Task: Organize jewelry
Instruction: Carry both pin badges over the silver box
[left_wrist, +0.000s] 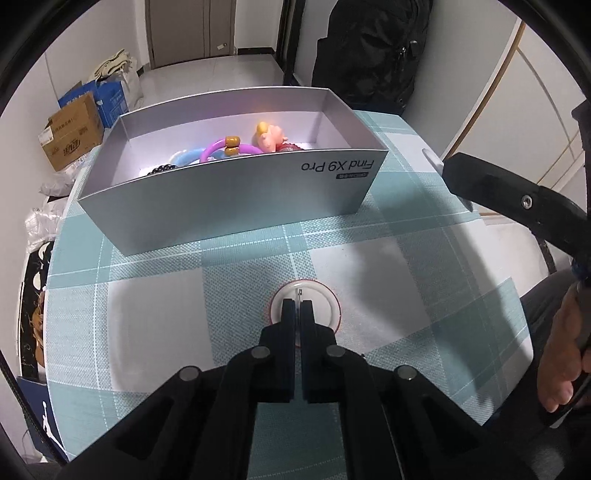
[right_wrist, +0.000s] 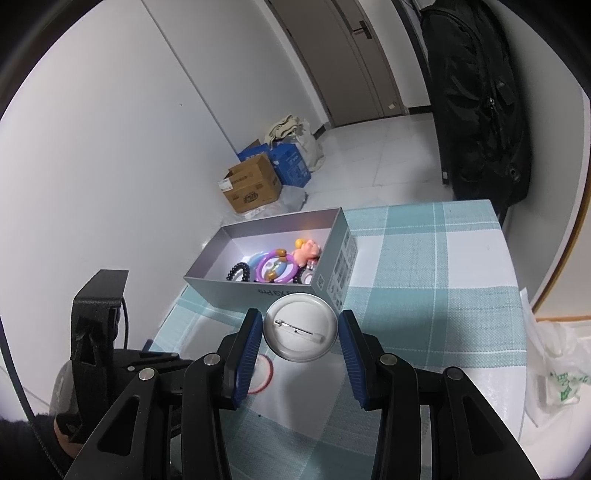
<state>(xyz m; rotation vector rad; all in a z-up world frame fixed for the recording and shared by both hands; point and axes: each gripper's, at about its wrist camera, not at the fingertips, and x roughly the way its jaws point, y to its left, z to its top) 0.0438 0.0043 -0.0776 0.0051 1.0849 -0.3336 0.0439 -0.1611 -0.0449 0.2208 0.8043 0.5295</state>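
A white badge (right_wrist: 300, 345), pin side up, is grasped by its rim between the blue pads of the right tool (right_wrist: 299, 315) and is held above the table (right_wrist: 424, 277), just short of the near wall of the grey box (right_wrist: 236, 291). A purple ring (right_wrist: 263, 271), dark beads (right_wrist: 236, 271) and a small doll (right_wrist: 306, 249) are already kept in the box.

The left tool (left_wrist: 297, 306) is clenched almost shut over a second, red-rimmed badge (left_wrist: 325, 306), which lies flat on the table. Whether its pin is caught between the fingers cannot be told.

The grip on the white badge is judged to be the weak point. Only the thin, smooth rim is pressed, so the disc could be twisted or squirted out if the squeeze is loosened or the tool is jolted. If the badge is released before the box wall is cleared, it may strike the edge and drop onto the table or floor. The light box could also be pushed across the cloth if it is knocked by a finger. On the left, the flat badge may simply be slid along instead of lifted.
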